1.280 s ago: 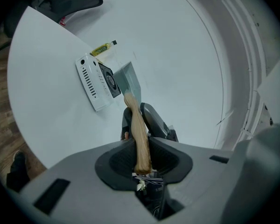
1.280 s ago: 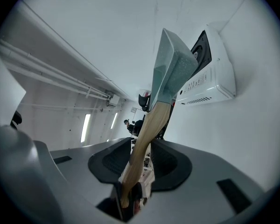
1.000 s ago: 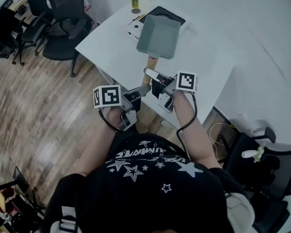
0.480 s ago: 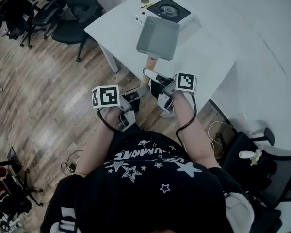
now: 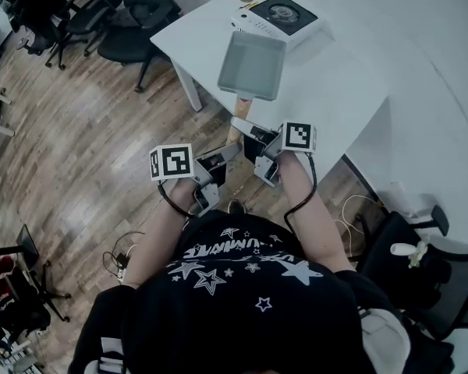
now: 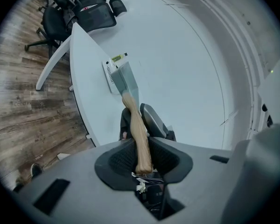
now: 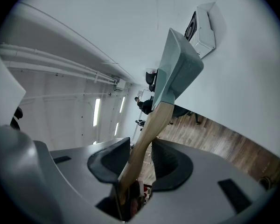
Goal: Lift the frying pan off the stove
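Left gripper view first. The left gripper (image 6: pixel 140 146) had its jaws drawn in to a narrow gap, pinching the butt end of the wooden handle (image 6: pixel 136 125). Both dark pads sat against the wood, with the handle's tip just behind them. From there the handle ran straight out ahead to the frying pan (image 6: pixel 127 80), a square grey one, held in the air above the white tabletop (image 6: pixel 86 92). The stove (image 6: pixel 110 71) showed just past the pan's far edge, and a small yellowish bottle (image 6: pixel 117 58) lay beyond that.

Over to the right gripper view. The right gripper (image 7: pixel 141 146) had its jaws spread wider, and they had just been opening. The handle passed between them, leaning against one pad, while a sliver of floor showed between the wood and the other pad — so the jaws were around the handle, not clamped on it. The pan rode up ahead of the jaws, and the stove lay well beyond it, apart from the pan.

And the head view. Both grippers sat side by side off the near edge of the tabletop, the right one further up the handle than the left. The pan hung over the tabletop's near part, clear of the stove — which stood at the far corner with its round burner uncovered. Office chairs (image 5: pixel 132 22) stood on the wooden floor (image 5: pixel 86 146) to the left.
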Motion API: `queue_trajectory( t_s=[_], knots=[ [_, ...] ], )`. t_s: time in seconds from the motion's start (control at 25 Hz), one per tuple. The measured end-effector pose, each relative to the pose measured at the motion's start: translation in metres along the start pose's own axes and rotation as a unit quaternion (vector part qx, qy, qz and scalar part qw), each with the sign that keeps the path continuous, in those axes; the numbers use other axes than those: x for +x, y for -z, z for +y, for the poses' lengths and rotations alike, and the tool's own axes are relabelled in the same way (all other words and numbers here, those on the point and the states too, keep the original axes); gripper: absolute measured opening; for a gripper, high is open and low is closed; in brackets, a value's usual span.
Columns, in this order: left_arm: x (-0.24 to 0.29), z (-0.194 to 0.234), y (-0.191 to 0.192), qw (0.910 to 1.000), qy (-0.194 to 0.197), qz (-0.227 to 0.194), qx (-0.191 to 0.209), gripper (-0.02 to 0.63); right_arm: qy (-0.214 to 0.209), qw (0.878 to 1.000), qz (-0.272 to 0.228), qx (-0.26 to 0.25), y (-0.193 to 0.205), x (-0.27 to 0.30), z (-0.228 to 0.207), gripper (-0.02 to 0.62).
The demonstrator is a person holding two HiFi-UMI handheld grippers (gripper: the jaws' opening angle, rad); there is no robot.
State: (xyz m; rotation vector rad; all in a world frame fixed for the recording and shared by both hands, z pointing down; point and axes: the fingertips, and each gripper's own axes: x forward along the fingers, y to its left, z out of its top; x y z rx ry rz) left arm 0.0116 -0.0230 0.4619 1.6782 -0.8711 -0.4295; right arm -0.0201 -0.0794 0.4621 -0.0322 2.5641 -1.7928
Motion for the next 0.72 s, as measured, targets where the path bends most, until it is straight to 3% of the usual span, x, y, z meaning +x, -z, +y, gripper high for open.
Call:
queue_trajectory(
  t_s=[0.12,0.32,0.72],
  knots=[
    [-0.012,-0.001,0.01,1.0,0.003,-0.002,-0.003,0.1,0.0,1.0,0.004,-0.015,0.013,0.0,0.004,0.144],
    [-0.036,-0.008,0.027,1.0,0.007,0.001,-0.003,0.1,0.001,1.0,-0.009,0.001,0.04,-0.001,0.018,0.144],
    [-0.093,-0.021,0.088,0.9999,0.01,0.004,-0.005,0.101,0.0,1.0,-0.009,-0.01,0.117,-0.011,0.049,0.146]
  ],
)
